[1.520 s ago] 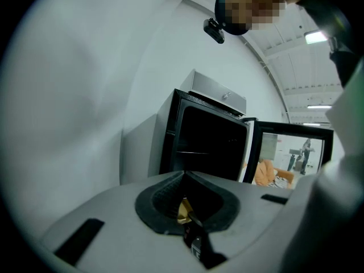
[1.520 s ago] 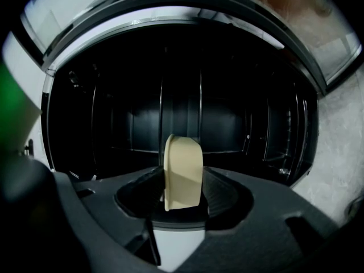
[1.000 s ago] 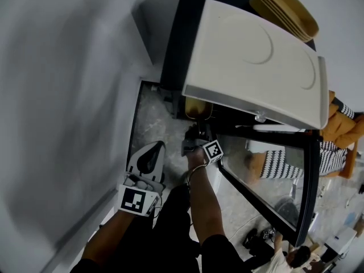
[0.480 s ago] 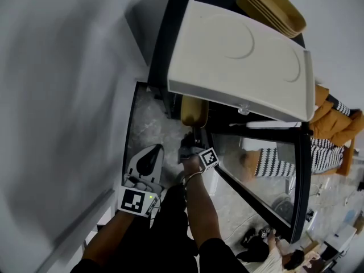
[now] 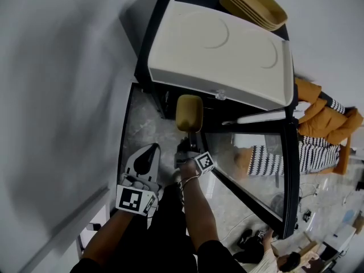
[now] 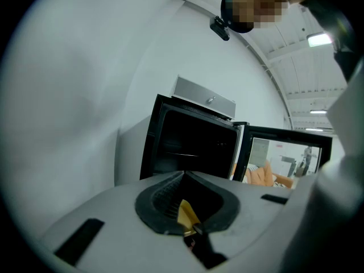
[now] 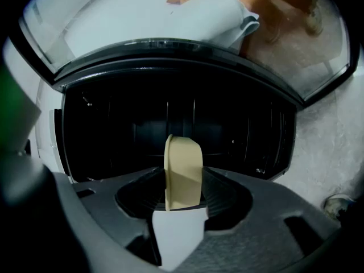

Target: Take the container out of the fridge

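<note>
My right gripper (image 5: 188,143) is shut on a tan container (image 5: 189,113), holding it on edge just outside the open black fridge (image 5: 151,47). In the right gripper view the container (image 7: 185,147) stands upright between the jaws of the right gripper (image 7: 183,170), with the fridge's dark interior (image 7: 125,124) behind it. My left gripper (image 5: 152,148) hangs to the left, lower down over the floor, shut and holding nothing. In the left gripper view, the left gripper (image 6: 183,175) has its jaws meeting at the tip and points toward the fridge (image 6: 193,147).
The glass fridge door (image 5: 256,169) stands swung open to the right. A white slab (image 5: 216,53) lies on top of the fridge, with stacked yellow trays (image 5: 253,4) behind it. Striped and orange clothing (image 5: 318,124) shows past the door. A grey wall (image 5: 57,95) is on the left, marbled floor (image 5: 142,124) below.
The right gripper has drawn the container out from under the fridge top toward me; it now shows fully in front of the opening. The left gripper has barely moved.
</note>
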Demonstrator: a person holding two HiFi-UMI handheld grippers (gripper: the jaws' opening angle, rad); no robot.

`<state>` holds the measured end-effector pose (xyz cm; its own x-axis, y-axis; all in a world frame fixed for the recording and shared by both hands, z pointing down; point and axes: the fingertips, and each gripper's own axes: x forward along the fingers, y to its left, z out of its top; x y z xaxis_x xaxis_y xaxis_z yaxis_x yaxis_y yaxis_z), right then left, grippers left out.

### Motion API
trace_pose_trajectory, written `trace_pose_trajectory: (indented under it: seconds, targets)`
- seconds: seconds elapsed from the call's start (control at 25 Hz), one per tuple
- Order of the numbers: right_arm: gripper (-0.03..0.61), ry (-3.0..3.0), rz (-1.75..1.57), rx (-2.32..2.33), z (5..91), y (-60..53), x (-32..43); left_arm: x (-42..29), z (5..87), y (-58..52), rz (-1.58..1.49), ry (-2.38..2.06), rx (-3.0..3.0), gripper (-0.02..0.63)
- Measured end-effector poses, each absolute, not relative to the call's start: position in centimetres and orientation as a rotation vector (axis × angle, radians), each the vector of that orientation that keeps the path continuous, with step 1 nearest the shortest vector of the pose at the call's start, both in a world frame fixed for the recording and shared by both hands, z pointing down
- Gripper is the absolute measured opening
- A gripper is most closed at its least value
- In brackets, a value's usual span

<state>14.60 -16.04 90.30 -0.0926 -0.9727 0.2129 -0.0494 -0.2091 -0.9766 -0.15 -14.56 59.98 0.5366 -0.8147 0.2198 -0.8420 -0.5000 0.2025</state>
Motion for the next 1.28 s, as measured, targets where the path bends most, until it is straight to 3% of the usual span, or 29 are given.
trace_pose_trajectory:
  seconds: [1.28]
  targets:
    - [0.187,1.263,-1.479,-1.228,70.9,-4.5,16.7,0.8,50.2,-5.6,0.039,-1.451,2.423,0.005]
